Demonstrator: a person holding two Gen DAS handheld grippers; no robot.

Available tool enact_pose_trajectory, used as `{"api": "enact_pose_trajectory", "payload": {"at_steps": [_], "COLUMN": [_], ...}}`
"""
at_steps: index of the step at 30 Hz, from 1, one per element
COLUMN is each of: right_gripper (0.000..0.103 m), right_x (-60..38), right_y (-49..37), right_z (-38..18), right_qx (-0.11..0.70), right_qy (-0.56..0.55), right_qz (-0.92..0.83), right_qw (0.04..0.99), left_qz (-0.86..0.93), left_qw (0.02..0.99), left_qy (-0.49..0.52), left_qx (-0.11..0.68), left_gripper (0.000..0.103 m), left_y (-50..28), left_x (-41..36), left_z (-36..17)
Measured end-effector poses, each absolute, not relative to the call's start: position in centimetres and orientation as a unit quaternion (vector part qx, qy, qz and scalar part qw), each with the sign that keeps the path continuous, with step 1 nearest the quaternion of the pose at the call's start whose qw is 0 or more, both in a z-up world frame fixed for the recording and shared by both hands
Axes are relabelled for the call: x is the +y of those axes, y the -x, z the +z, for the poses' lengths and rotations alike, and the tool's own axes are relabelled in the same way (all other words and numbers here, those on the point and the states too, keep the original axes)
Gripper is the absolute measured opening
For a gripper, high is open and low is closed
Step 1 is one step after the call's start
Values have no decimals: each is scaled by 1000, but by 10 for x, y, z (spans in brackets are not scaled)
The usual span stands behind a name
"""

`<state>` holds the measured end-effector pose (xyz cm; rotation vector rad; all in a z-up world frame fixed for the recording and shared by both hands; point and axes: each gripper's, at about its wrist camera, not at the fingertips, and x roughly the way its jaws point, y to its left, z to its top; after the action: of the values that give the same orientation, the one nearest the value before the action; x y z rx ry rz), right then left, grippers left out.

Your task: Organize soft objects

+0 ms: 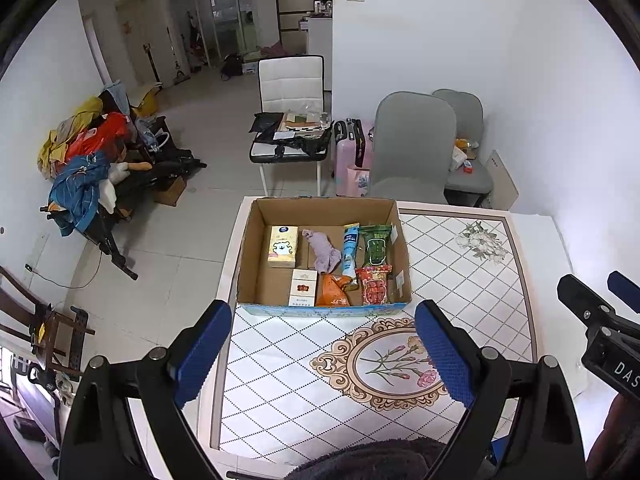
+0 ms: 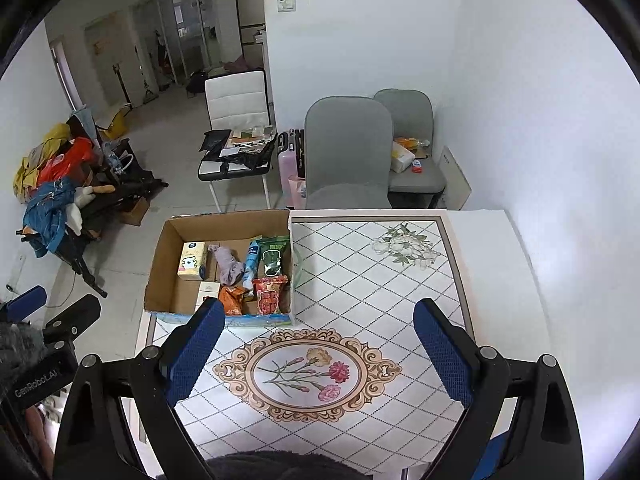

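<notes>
Box on table's left, chairs behind

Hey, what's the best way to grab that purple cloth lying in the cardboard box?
Take the purple cloth from straight above, pinching its bunched lower end. It lies crumpled on the box floor between the tissue pack and blue tube, so side approaches look blocked.

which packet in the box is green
The green packet at the back right of the cardboard box; the red packet and orange packet lie nearer.
</notes>
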<state>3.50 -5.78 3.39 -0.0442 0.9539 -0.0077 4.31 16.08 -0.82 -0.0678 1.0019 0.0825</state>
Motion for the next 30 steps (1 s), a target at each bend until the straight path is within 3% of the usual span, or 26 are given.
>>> {"api": "enact_pose_trajectory", "payload": {"at_steps": [30], "right_gripper": [97], "right_x": [-62], "right_y": [-32], "right_z": [37], "right_qx": [455], "right_qy": [21], "right_qz": [-16], "right_qw": [890], "left_qz": [35], "left_qw": [876], "left_qy": [33], "left_qx": [481], "left_gripper": [94], "left_y": [-47], "left_x": [154], "left_z": [-4]}}
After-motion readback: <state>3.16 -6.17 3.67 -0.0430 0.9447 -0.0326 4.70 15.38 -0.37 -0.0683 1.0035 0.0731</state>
